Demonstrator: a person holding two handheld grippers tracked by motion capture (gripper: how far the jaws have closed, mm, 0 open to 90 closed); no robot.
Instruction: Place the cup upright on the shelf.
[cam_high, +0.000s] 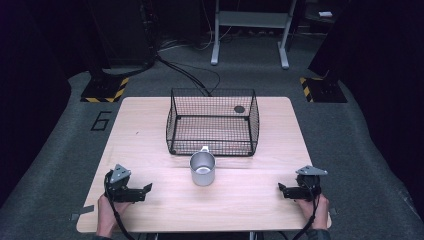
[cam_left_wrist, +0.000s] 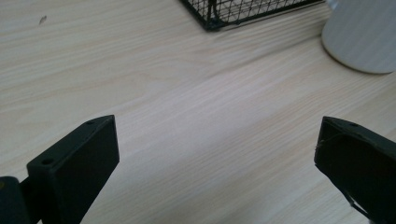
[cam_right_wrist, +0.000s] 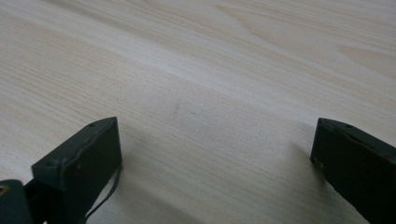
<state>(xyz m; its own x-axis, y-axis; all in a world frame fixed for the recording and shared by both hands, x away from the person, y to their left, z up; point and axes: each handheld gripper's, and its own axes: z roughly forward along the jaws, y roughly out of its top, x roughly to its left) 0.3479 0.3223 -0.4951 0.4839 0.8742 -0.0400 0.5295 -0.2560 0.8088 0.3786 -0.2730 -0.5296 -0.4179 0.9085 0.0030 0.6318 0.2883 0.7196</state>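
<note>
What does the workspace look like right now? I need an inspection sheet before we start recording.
Surface: wooden table, bare apart from the items below.
Job's things: metal cup, upright, handle toward the wire basket; cup just in front of basket. A dark round spot at the basket's far right.
Clutter: nothing seen.
Grippers: left gripper and right gripper, both open, holding nothing, at the near corners.
Cables: one trails from each gripper; black cables on the floor behind.
Surroundings: grey carpet, hazard-striped feet, white frame.
</note>
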